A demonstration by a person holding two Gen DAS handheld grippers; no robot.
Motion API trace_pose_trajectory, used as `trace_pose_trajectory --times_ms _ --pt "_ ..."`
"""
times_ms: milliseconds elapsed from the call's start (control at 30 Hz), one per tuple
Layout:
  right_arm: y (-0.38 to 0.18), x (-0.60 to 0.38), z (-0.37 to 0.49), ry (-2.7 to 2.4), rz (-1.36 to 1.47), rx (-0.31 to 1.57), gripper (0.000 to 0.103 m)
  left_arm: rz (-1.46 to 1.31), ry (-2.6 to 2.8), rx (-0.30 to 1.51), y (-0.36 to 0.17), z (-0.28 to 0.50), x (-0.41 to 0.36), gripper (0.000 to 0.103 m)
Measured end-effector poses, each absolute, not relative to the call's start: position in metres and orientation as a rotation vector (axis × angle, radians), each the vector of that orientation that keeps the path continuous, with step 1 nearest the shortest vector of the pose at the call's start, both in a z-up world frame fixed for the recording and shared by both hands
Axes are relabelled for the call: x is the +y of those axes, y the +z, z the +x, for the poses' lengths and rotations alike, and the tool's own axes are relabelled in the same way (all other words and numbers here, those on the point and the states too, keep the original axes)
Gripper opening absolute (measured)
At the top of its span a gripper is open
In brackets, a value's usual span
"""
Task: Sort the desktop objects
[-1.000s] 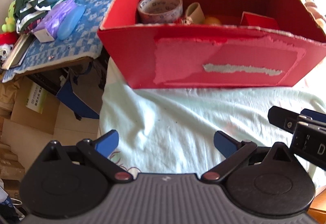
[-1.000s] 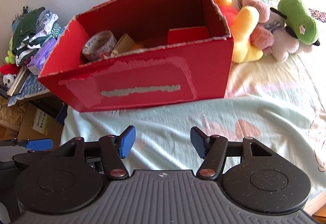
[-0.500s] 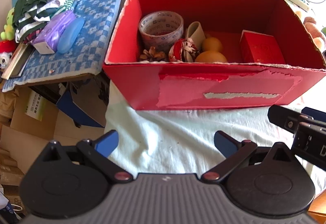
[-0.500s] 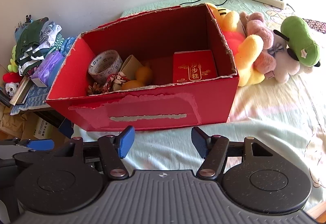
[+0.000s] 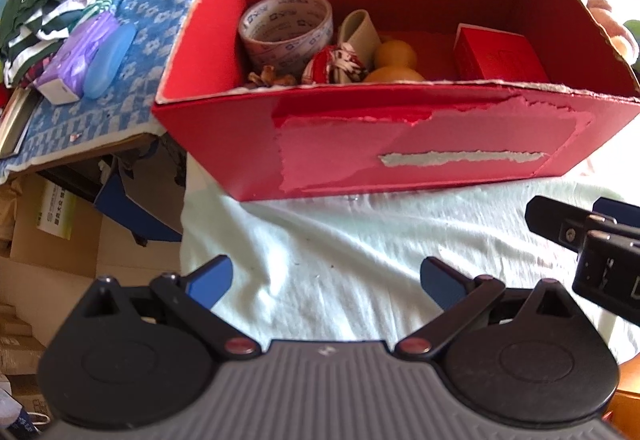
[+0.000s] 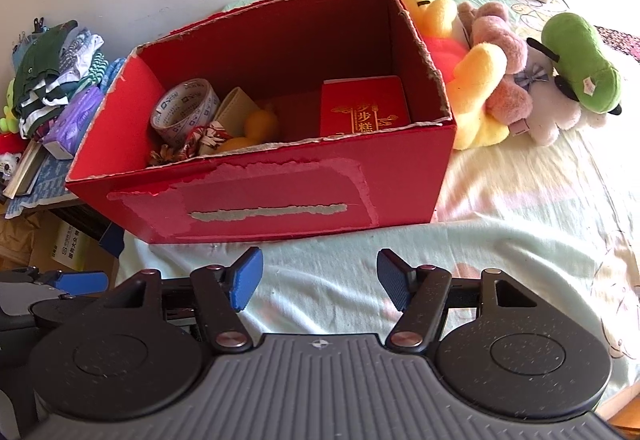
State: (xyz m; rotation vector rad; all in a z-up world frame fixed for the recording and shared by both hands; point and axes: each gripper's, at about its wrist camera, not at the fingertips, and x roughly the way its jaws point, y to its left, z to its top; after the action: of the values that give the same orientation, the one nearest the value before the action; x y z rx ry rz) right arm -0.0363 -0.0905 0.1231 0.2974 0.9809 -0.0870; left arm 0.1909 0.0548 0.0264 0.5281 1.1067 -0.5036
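Blue-padded left gripper (image 5: 326,282): jaws wide, released, nothing between. Right gripper (image 6: 318,280): same, empty. Both hang over the bedsheet (image 6: 520,240), short of the red box (image 6: 280,196).

The red box's (image 5: 420,144) front wall hides the lower parts of the orange gourd (image 5: 394,60) and pine cone (image 5: 268,77); the right gripper (image 5: 592,240) is cut off by the frame edge.

Bare sheet (image 6: 500,252) before red box (image 6: 280,200); plush toys (image 6: 520,80) crowd right.

Both tongs (image 6: 319,277) are black with blue pads (image 6: 245,282) and reddish pivot screws (image 5: 236,345).
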Motion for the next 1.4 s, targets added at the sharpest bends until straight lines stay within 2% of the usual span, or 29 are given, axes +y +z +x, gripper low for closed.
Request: trace_pose_trajectory --times_ms 367,633,967,1400 --pt "0.131 -0.081 -0.029 -0.048 0.277 0.977 0.066 0.553 -0.477 1.066 0.046 0.196 0.061 0.1" --pt "0.159 -0.079 -0.017 0.079 0.269 0.945 0.067 0.51 -0.453 1.003 0.076 0.194 0.06 0.1" --pt "0.207 -0.096 -0.006 0.164 0.268 0.815 0.067 0.465 -0.465 0.941 0.11 0.198 0.037 0.1" --pt "0.197 -0.129 0.017 0.081 0.277 0.818 0.067 0.446 -0.444 0.973 0.101 0.218 0.001 0.101"
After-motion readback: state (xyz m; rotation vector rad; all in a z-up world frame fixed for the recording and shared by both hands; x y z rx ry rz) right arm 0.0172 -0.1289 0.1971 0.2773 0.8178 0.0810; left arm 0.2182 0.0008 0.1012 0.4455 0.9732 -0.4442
